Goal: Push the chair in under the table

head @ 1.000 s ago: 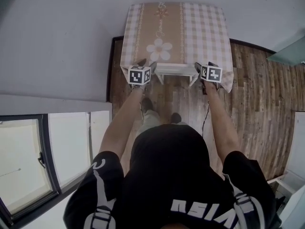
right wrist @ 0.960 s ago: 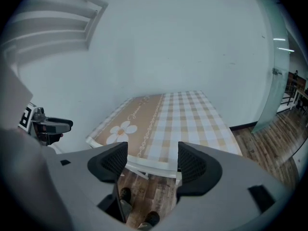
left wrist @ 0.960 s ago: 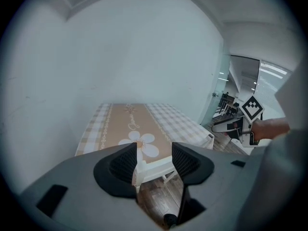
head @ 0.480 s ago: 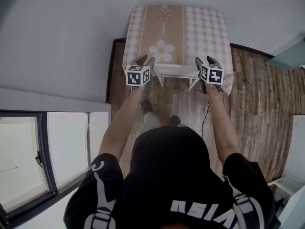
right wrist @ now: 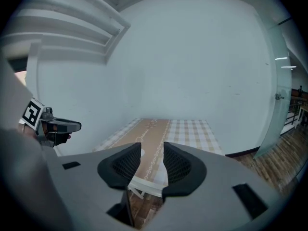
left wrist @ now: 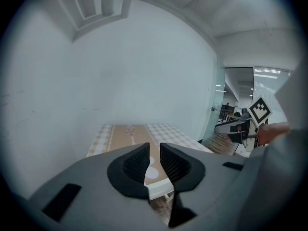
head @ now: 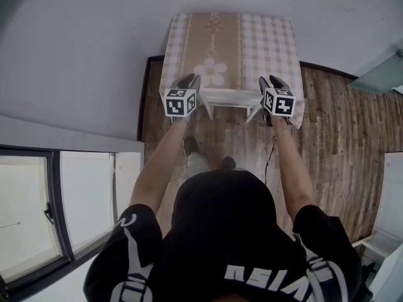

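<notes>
Listing by size: grey wall [head: 94,43], filling the upper part of the head view; wood-plank floor [head: 327,124], much of it hidden behind the person's dark-clad head and shoulders; window [head: 31,212], cut off at the lower left edge. Table [head: 271,36], set against the wall and covered by a checked cloth with a tan flower-printed strip, so its legs are out of sight. Chair [head: 232,95], white, tucked beneath the table's near edge; only a rear rail and two leg tops show, and the seat is concealed by the cloth's overhang. Left tool [head: 189,80] and right tool [head: 272,80], one at each end of that rail, so the chair sits between them and lower down. In each tool's own view the rail appears below the jaw tips, not between the pads. Both tools have just been closing; each now shows a narrow gap with nothing gripped.
</notes>
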`<action>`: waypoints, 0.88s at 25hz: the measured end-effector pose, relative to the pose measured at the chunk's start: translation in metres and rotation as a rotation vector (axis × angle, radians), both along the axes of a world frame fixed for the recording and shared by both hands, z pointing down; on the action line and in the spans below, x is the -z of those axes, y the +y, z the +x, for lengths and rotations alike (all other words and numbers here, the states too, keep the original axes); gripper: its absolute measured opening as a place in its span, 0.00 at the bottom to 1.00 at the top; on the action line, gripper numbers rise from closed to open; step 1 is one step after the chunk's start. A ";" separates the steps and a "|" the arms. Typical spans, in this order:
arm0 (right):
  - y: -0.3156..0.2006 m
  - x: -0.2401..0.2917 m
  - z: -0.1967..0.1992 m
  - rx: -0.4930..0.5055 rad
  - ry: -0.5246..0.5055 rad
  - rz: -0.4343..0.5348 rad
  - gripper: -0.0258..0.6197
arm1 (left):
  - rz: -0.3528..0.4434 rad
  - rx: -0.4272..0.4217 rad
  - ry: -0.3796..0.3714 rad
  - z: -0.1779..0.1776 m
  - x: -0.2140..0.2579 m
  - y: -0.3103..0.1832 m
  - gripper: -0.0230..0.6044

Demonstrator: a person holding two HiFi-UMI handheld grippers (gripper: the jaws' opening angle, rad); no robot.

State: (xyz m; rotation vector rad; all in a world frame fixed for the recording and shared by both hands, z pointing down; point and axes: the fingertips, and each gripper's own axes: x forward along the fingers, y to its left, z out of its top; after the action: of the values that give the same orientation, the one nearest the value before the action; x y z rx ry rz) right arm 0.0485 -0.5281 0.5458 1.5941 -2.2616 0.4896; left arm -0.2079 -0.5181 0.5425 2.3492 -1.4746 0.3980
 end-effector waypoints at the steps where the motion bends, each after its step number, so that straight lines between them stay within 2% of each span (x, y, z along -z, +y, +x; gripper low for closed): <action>1: 0.001 0.002 0.001 -0.003 -0.001 0.004 0.28 | 0.007 -0.003 0.000 0.002 0.002 0.000 0.17; 4: 0.004 0.007 0.003 -0.015 -0.009 0.019 0.24 | 0.015 -0.010 -0.001 0.007 0.005 0.003 0.12; 11: 0.006 0.018 0.004 -0.017 0.002 0.044 0.18 | 0.038 -0.017 0.006 0.010 0.014 0.003 0.08; 22: 0.007 0.023 0.002 -0.011 0.025 0.061 0.09 | 0.073 -0.024 0.010 0.014 0.024 0.004 0.08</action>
State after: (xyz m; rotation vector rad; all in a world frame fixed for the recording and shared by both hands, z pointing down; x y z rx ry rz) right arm 0.0509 -0.5215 0.5224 1.6331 -2.2714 0.4046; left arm -0.1943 -0.5145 0.5180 2.4234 -1.4819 0.3439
